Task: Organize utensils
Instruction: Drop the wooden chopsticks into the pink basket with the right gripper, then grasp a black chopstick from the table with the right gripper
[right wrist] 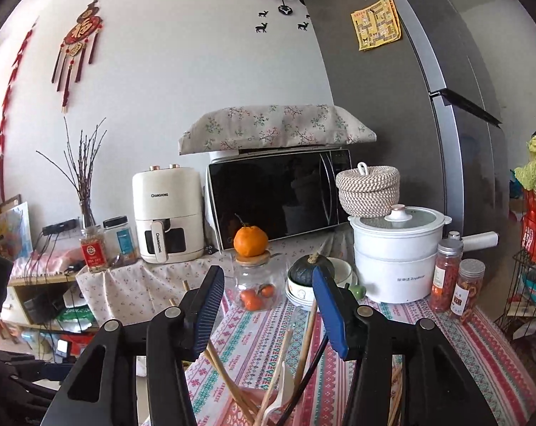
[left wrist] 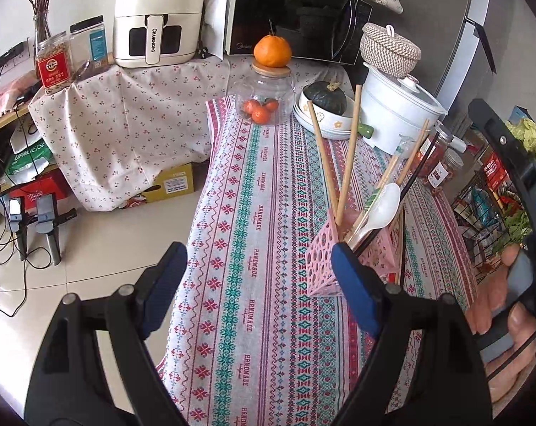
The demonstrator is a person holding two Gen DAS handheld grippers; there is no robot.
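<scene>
**Utensils in pink holder, both claws released**

Left wrist view: left gripper (left wrist: 259, 261) has its jaws spread wide w/ nothing between them; blue pads (left wrist: 165, 278) hang over the patterned tablecloth (left wrist: 246, 184) near the table's front-left edge; right pad sits just beside the pink perforated holder (left wrist: 323, 259), contact not clear. Holder stands on the cloth, right of centre; it carries wooden chopsticks (left wrist: 349, 156) leaning up and apart, a white spoon (left wrist: 379, 209) tilted to the right, and a black stick (left wrist: 415, 168); more sticks lie on the cloth against the holder's right side. Behind: glass jar (left wrist: 264, 97) w/ small oranges inside and one orange (left wrist: 272, 50) on its lid; bowl w/ a dark green squash (left wrist: 325, 97); white pot (left wrist: 397, 115). Person's hand (left wrist: 506, 323) on the other tool's grip at right edge.

Right wrist view: right gripper (right wrist: 268, 312) is also released, jaws apart and gripping nothing; it sits above the holder, w/ chopstick tips (right wrist: 305, 340), spoon and black stick rising between and below the pads (right wrist: 330, 314); holder itself mostly cut off at the bottom edge. Beyond: jar, squash, white pot, microwave (right wrist: 278, 195), air fryer (right wrist: 167, 213), fridge (right wrist: 427, 88).
</scene>
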